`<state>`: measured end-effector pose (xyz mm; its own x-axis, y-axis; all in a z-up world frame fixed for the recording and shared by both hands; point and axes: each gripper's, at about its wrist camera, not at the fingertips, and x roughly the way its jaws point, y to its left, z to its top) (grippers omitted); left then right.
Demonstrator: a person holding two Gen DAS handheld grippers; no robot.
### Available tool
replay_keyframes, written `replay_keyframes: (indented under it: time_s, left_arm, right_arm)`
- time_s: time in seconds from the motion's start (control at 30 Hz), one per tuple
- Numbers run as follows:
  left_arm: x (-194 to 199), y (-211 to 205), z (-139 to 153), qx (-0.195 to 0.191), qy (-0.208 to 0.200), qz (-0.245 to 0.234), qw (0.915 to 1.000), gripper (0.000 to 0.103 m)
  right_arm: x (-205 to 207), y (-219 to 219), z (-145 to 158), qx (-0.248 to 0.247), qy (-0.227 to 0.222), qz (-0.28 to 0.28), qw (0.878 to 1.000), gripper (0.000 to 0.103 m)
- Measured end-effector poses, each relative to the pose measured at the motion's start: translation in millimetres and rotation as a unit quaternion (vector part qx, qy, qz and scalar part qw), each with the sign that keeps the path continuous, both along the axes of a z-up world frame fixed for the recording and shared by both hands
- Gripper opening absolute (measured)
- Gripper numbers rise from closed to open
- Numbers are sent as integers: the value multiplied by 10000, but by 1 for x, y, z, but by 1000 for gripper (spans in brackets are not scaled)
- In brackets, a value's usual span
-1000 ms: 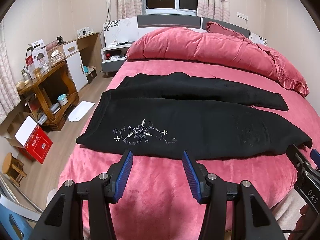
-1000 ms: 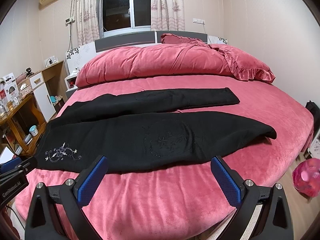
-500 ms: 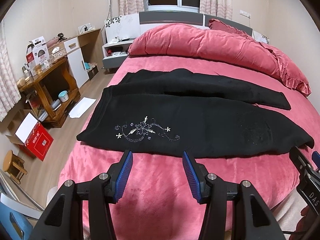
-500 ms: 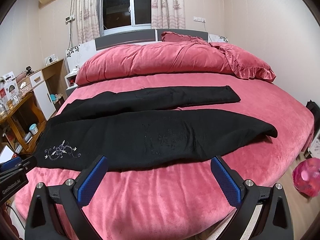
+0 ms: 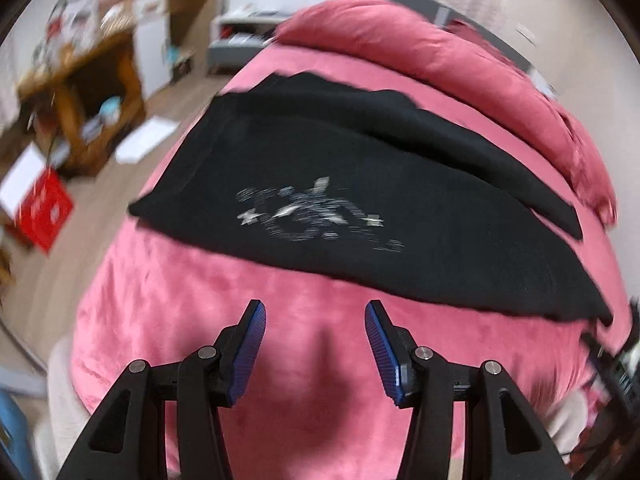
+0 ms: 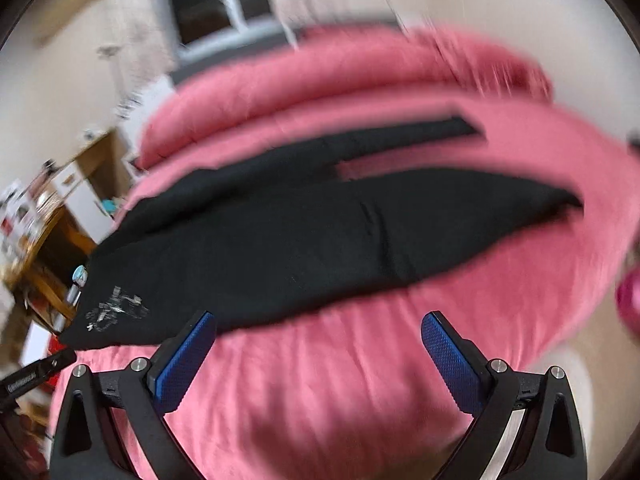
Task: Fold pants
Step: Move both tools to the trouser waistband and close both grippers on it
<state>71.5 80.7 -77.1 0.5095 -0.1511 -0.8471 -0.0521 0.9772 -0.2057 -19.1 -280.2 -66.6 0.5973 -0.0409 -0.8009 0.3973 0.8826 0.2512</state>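
Black pants [image 5: 360, 184], soft knit with silver floral embroidery [image 5: 316, 210] near the waist end. Location: spread flat on the pink bed cover [image 5: 224, 288], both legs apart, near hem just ahead of both claws.

Left claw [image 5: 315, 346]: blue pads set moderately apart, nothing between them, over bare cover short of the hem, below the embroidery.

Right claw [image 6: 318, 354]: pads set wide, empty, over bare cover short of the near leg's edge; its left pad sits just at the hem.

Hazards, judged:
- Plush cover pinched with the hem, dragging bedding into the fold.
- Only the top layer caught; leg opens and sags.
- Uneven grips on the two sides, so the near leg lands skewed over the far leg [image 6: 400, 140].
- Both views blurred; hem line hard to place.
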Motion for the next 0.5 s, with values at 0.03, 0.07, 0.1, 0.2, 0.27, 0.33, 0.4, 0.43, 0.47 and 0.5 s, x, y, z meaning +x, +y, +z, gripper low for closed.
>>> replay_keyframes:
  time_s: [0.03,0.07,0.1,0.2,0.27,0.33,0.4,0.43,0.47,0.5]
  left_arm:
    - [4,10,-5,-88,42,154,9998,53]
    - [8,20,-9,-159,47,304,9994,53]
    - [11,30,-15,-185,76,454,9988,53]
    - [20,54,-25,-314,152,813,9961,53]
    - [25,68,-33,-539,155,978,9936,53]
    - [28,77,-38,-577,106,1102,9922,53]
    - [32,84,-45,-443,114,1242,9912,51]
    - [34,88,-50,-443,145,1312,9903,51]
    - [37,92,-55,-511,178,1398,9887,49]
    - [37,94,-58,-568,190,1451,9876,47]
  right_arm:
    - [1,-9,-7,35,106,-106,9999,103]
    - [1,-17,-10,-4,124,-192,9997,103]
    - [1,-23,-13,-35,122,-230,9997,103]
    - [8,-40,-16,-34,85,-177,9998,103]
    - [13,-51,-21,149,49,-124,9998,103]
    - [16,-63,-27,495,-79,3,9987,103]
    - [21,-75,-35,778,-87,35,9969,103]
    - [23,-82,-41,962,-88,-8,9953,102]
    - [24,-86,-46,1105,-87,-40,9938,100]
    - [25,-92,-50,1268,-95,-67,9919,99]
